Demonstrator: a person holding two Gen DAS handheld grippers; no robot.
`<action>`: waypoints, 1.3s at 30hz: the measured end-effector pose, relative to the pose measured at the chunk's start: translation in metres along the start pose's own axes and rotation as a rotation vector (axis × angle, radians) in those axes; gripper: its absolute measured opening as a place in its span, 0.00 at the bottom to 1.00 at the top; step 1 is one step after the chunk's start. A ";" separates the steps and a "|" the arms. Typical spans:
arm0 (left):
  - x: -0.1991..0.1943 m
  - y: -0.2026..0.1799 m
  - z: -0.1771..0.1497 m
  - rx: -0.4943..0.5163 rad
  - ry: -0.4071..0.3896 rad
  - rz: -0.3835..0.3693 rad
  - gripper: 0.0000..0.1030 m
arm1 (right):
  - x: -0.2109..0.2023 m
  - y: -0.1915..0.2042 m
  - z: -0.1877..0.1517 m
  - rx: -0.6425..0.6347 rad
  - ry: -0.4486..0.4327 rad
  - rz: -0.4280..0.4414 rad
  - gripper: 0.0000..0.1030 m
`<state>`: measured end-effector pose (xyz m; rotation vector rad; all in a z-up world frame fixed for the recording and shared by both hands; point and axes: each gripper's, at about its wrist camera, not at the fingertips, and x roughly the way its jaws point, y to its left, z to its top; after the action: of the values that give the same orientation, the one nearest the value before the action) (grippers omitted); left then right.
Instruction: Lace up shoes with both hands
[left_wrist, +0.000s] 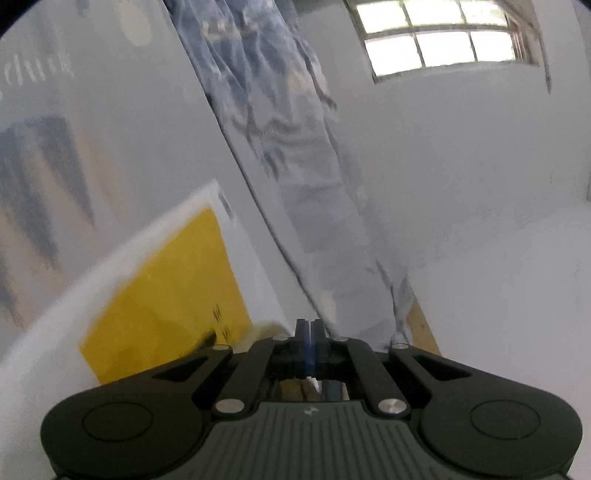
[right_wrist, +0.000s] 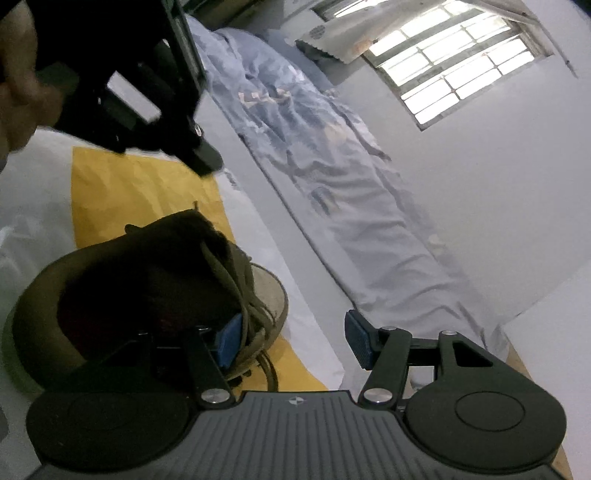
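Starting at the left of the right wrist view, a hand carries the left hand-held gripper above the far part of the yellow sheet. Its own camera shows its two fingers pressed together with nothing visible between them, raised off the surface and aimed past the sheet's far edge toward the rumpled blue bedding; I judge it is lifted clear to leave room around the shoe.

Below it sits the dark shoe, resting on the yellow sheet, which likely serves as a plain backing that makes shoe and laces easy to pick out. The olive laces run down the shoe's right side and bunch near its rim, a loop trailing onto the sheet.

Further right, the right hand-held gripper has its fingers spread wide. Its left blue pad sits against the bunched laces at the shoe's edge, while the right pad stands well apart over the white surface. The laces thus lie at the left finger, not centred in the gap, and nothing is pinched. How far the lacing has got is too dark and blurred to tell.
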<state>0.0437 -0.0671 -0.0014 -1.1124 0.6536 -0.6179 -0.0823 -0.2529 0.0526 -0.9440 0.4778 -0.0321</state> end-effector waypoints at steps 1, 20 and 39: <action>-0.002 0.001 0.003 -0.008 -0.008 0.001 0.00 | 0.000 0.000 0.001 0.001 -0.002 0.001 0.58; 0.019 0.018 -0.033 -0.209 0.095 -0.030 0.19 | -0.009 0.003 -0.004 0.055 -0.020 0.061 0.58; 0.010 0.003 -0.015 -0.083 0.012 -0.038 0.00 | -0.010 -0.003 -0.009 0.069 0.011 0.131 0.58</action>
<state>0.0395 -0.0830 -0.0101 -1.2018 0.6742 -0.6351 -0.0943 -0.2593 0.0541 -0.8434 0.5445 0.0640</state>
